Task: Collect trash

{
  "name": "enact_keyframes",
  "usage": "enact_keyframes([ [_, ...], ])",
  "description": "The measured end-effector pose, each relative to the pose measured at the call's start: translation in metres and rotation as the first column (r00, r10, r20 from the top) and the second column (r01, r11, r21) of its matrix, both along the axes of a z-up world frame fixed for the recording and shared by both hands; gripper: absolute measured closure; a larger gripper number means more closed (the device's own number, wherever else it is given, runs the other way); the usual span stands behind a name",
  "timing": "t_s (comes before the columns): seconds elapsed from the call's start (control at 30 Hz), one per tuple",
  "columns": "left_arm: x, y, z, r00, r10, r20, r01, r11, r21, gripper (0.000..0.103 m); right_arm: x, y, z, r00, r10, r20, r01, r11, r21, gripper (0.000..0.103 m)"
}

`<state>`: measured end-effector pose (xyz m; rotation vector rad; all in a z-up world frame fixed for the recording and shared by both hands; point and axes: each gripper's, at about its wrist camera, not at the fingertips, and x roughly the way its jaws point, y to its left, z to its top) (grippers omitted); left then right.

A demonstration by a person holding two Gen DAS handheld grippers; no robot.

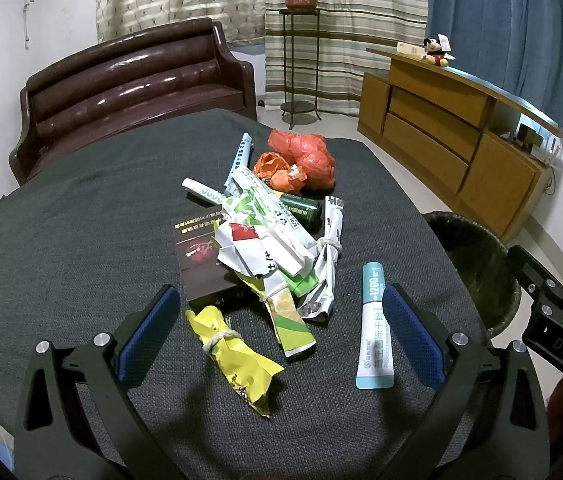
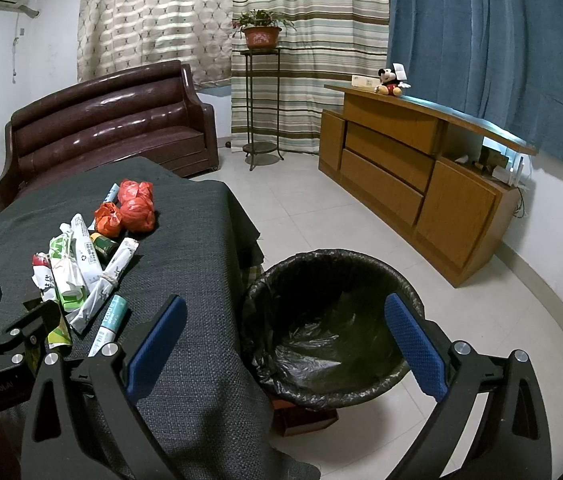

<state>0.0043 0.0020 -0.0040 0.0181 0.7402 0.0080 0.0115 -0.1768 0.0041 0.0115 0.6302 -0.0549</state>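
Above the dark woven tablecloth point(image 1: 81, 208), left gripper point(image 1: 281, 332) hovering low, fingers spread wide, blue textured pads point(image 1: 147, 336) facing inward, nothing pinched. Between those fingers: yellow crinkled wrapper point(image 1: 237, 360) knotted with white string, lying flat. Just inside the right finger, white-and-teal tube point(image 1: 375, 328), flat, glossy. Further ahead, heaped trash pile point(image 1: 277, 240): crumpled white and green paper packets, a dark flat box point(image 1: 197, 256) beneath them, a small green can point(image 1: 301, 208) on its side, orange plastic bags point(image 1: 301, 160) bunched into lumps at the far end.

Off the table's right edge, right gripper point(image 2: 285, 340) held over floor and bin, fingers likewise wide apart, empty, left finger above the cloth, right finger over the bin rim. Round trash bin point(image 2: 333, 320) lined with wrinkled black plastic, standing on the pale tiled floor point(image 2: 301, 208) touching the draped cloth.

Around: glossy brown leather sofa point(image 2: 105, 128) behind the table, wooden cabinet point(image 2: 409, 168) along the wall with a plush mouse point(image 2: 391, 80) on top, potted plant point(image 2: 261, 32) on a thin metal stand, patterned and blue curtains point(image 2: 481, 40) behind.
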Motion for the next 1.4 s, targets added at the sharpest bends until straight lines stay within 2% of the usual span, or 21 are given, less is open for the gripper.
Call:
enact_keyframes([
  [1.1, 0.002, 0.000, -0.003, 1.000, 0.000, -0.006, 0.000, 1.000, 0.001, 0.004, 0.002, 0.003, -0.001, 1.000, 0.000, -0.006, 0.000, 1.000, 0.005, 0.006],
  [1.23, -0.001, 0.000, -0.010, 1.000, 0.002, -0.008, -0.002, 1.000, -0.002, 0.004, 0.005, -0.018, -0.010, 1.000, 0.005, -0.011, -0.005, 1.000, 0.006, 0.006],
  [1.4, -0.005, 0.004, -0.020, 1.000, 0.002, -0.019, -0.002, 1.000, -0.006, 0.006, 0.000, -0.002, -0.014, 1.000, 0.013, -0.021, -0.013, 1.000, 0.005, 0.007],
])
